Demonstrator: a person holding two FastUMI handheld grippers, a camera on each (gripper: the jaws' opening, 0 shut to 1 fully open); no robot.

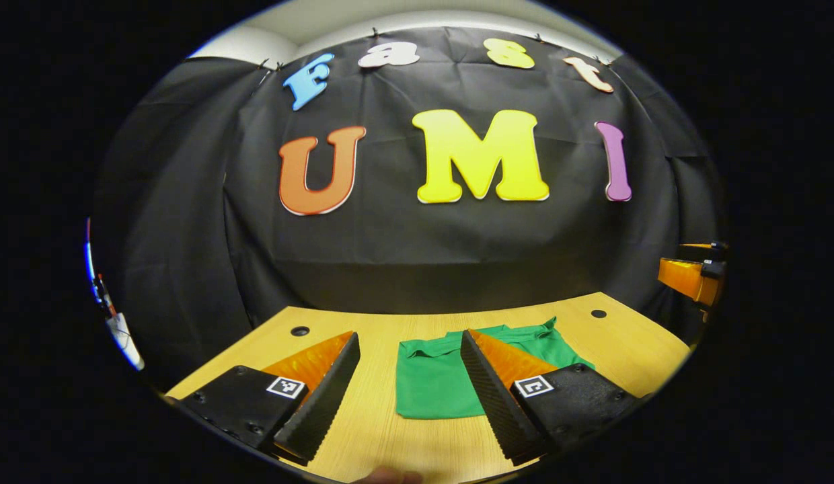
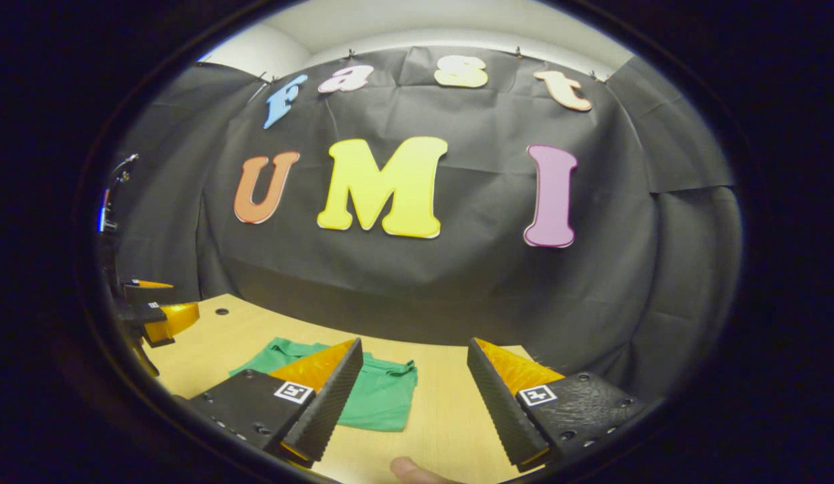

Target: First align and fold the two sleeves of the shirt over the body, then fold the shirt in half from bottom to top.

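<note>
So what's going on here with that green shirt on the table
A person holds a pair of tongs in each hand above a wooden table. The green shirt lies on it as a compact folded rectangle, sleeves tucked in. The left tongs and the right tongs are both open, holding nothing and clear of the cloth. The shirt sits ahead of the left tongs and left of the right ones. The folding looks done or nearly done.

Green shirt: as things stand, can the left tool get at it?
Probably yes. The left tool is open above the wooden table, and the green shirt lies flat just ahead with nothing between them. The right tool is off to the side.
</note>
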